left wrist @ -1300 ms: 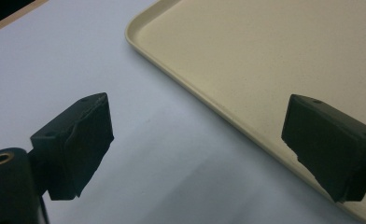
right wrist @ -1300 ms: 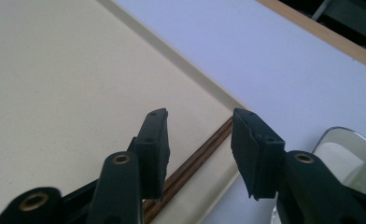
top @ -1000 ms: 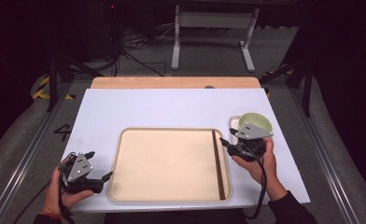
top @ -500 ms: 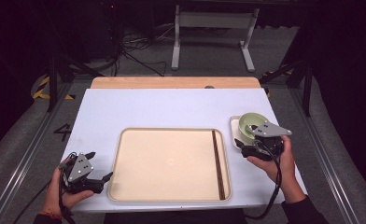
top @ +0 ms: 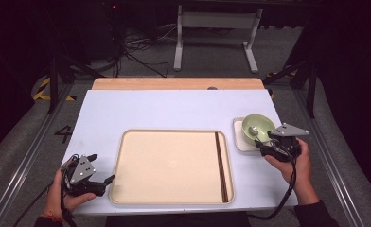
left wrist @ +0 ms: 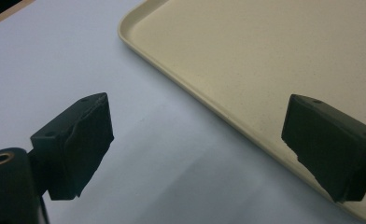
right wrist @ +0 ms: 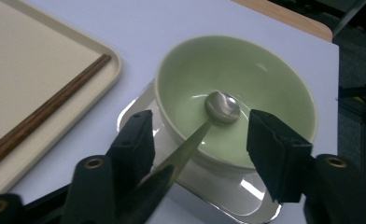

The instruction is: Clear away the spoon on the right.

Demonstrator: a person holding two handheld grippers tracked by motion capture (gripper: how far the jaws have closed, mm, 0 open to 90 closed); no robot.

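Note:
A pale green bowl [top: 258, 126] [right wrist: 260, 79] stands on a small shiny square plate [top: 238, 139] [right wrist: 228, 186] at the table's right. A metal spoon [top: 253, 131] [right wrist: 222, 107] lies in it, its handle leaning over the near rim. My right gripper [top: 264, 145] [right wrist: 202, 128] is just in front of the bowl. Its jaws have just been closing but stand apart, with the spoon handle between them near the left jaw and no pad pressing on it. My left gripper [top: 103, 168] [left wrist: 195, 130] rests open at the tray's front left corner, nothing between its jaws.
A large beige tray [top: 169, 165] [left wrist: 265, 46] [right wrist: 31, 70] takes up the middle of the white table. A pair of dark wooden chopsticks [top: 220, 165] [right wrist: 45, 112] lies along its right side. A wooden strip [top: 174, 83] borders the table's far edge.
My right gripper has moved rightward from the tray's right edge to the near right side of the bowl. The left gripper has stayed in place.

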